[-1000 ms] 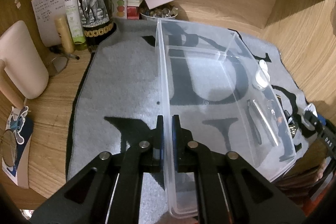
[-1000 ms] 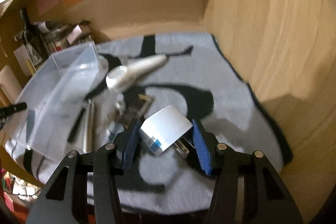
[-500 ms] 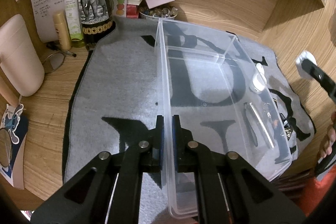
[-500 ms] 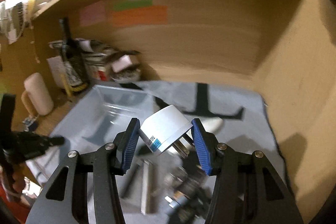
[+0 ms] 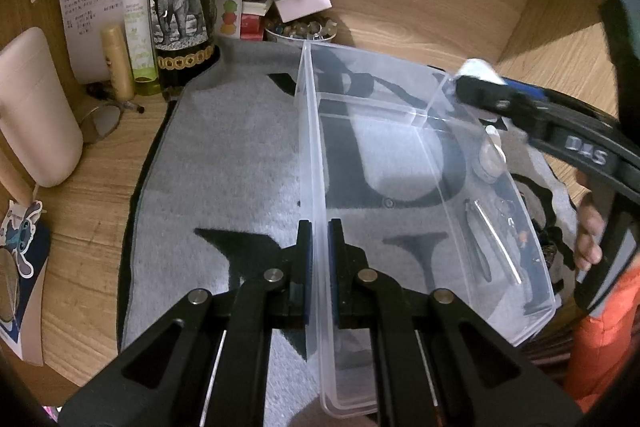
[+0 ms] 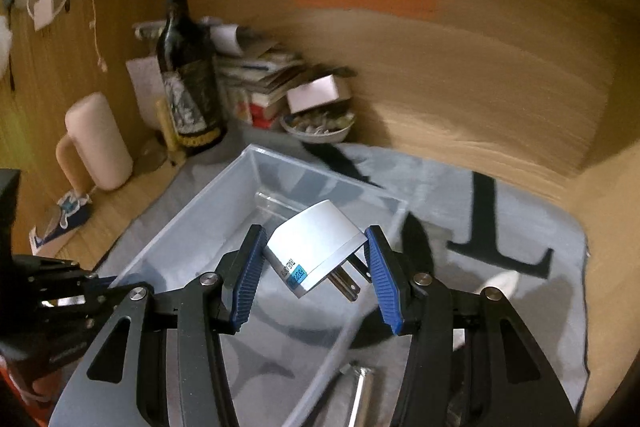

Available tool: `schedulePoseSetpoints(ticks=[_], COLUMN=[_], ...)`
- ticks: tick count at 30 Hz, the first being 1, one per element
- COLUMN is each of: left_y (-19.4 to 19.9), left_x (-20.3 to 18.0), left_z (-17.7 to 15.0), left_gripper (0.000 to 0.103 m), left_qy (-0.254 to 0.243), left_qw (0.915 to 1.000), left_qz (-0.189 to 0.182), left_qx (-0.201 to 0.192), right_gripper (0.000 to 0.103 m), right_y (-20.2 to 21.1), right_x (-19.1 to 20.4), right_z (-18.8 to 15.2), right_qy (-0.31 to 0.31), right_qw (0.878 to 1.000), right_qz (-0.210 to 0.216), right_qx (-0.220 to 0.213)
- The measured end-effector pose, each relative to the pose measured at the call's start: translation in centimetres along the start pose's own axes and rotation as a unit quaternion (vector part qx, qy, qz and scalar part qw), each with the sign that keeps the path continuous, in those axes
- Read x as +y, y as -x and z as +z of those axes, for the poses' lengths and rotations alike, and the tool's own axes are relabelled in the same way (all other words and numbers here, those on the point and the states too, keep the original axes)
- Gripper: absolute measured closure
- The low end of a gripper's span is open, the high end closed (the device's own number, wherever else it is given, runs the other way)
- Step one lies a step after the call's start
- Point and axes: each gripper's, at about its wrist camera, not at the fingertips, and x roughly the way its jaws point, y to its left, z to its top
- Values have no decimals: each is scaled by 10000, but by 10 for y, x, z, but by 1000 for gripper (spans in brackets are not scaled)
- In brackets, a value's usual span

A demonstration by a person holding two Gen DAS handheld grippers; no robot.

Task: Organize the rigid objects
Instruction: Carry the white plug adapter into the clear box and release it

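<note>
Left hand-held gripper (image 5: 318, 259) clenched on near long wall of clear plastic bin (image 5: 416, 163), pads either side of rim. Bin sits on grey mat (image 5: 224, 163) on wooden bench (image 5: 80, 211).

Right hand-held gripper (image 6: 314, 269) grasps white plug adapter (image 6: 316, 247) between 2 blue pads, 2 metal prongs pointing toward 5 o'clock, adapter hanging above bin interior.

Dark wine bottle (image 5: 180, 11) stands upright at 11 o'clock of bin, pink mug (image 6: 98, 143) at 9 o'clock.
</note>
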Motion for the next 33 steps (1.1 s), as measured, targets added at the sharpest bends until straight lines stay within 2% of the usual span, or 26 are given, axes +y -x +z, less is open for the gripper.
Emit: schedulePoseSetpoints(ticks=[6, 16, 25, 33], left_y=[1, 3, 2, 3], left_x=[1, 3, 2, 5], left_z=[0, 0, 0, 3], left_gripper=[95, 95, 95, 95], left_qy=[0, 19, 38, 58], left_qw=[10000, 10000, 10000, 10000], left_qz=[-49, -71, -53, -73], left_qx=[-31, -45, -46, 18], right_gripper=[56, 56, 54, 45], right_y=[-31, -50, -39, 5], right_x=[13, 38, 34, 5], right_z=[6, 3, 2, 5], right_qy=[214, 763, 696, 460], right_qw=[9982, 9921, 9944, 9984], right_qz=[264, 320, 226, -270], right_qx=[499, 940, 765, 188])
